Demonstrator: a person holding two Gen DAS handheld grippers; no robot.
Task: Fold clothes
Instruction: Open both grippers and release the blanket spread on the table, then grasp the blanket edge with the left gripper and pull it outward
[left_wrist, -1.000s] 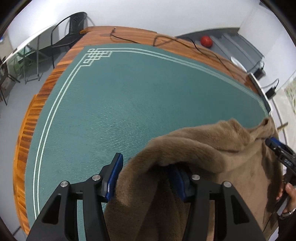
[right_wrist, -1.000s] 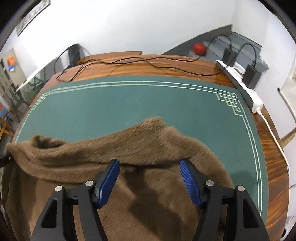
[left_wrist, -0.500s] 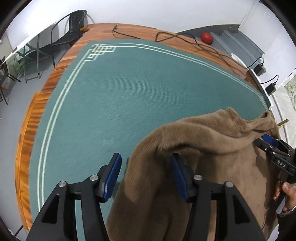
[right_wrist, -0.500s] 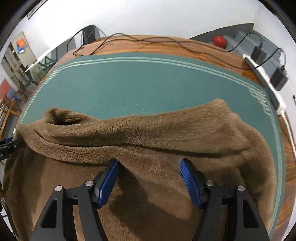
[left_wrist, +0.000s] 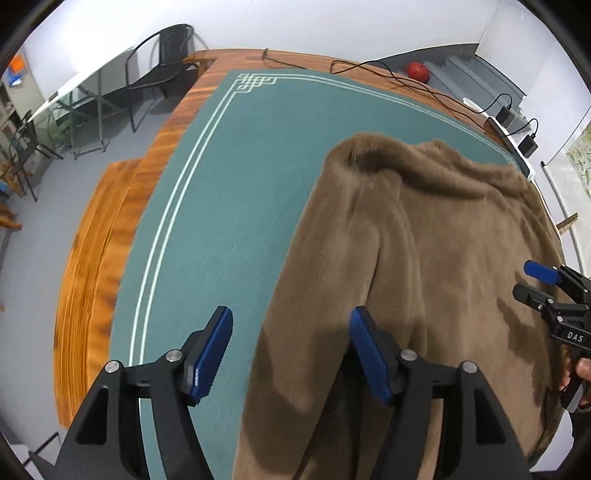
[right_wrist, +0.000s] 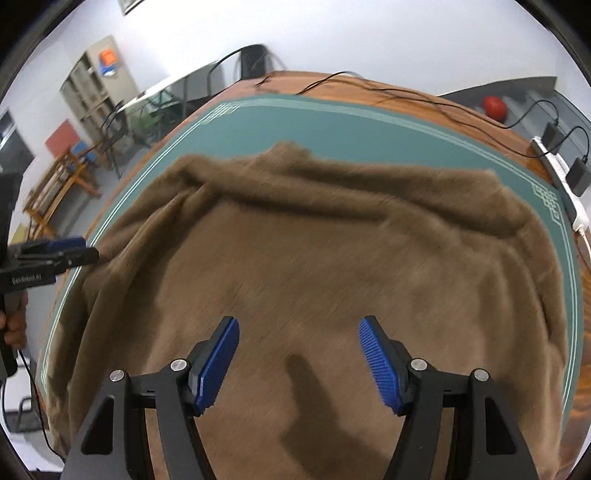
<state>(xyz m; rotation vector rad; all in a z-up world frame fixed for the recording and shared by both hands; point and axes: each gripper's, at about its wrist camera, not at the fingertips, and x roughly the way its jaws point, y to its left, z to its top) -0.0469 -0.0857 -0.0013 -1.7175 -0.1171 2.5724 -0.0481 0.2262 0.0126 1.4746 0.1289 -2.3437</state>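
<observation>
A brown fleece garment (left_wrist: 424, 258) lies spread on the green table mat (left_wrist: 240, 177), reaching the near edge; it fills the right wrist view (right_wrist: 314, 266). My left gripper (left_wrist: 291, 354) is open and empty above the garment's left edge. My right gripper (right_wrist: 299, 362) is open and empty above the garment's middle. The right gripper also shows at the right edge of the left wrist view (left_wrist: 546, 288); the left gripper shows at the left of the right wrist view (right_wrist: 55, 254).
The mat lies on a wooden table (left_wrist: 96, 251). Black cables (left_wrist: 388, 74) and a white power strip (right_wrist: 565, 188) with adapters lie along the far and right table edges. A red ball (left_wrist: 417, 70), chairs (left_wrist: 162, 62) and shelves (right_wrist: 99, 88) stand beyond.
The garment was draped over my left gripper's right finger and bunched; now it lies spread flat on the mat. Both grippers have risen and pulled back, open and free of it.
</observation>
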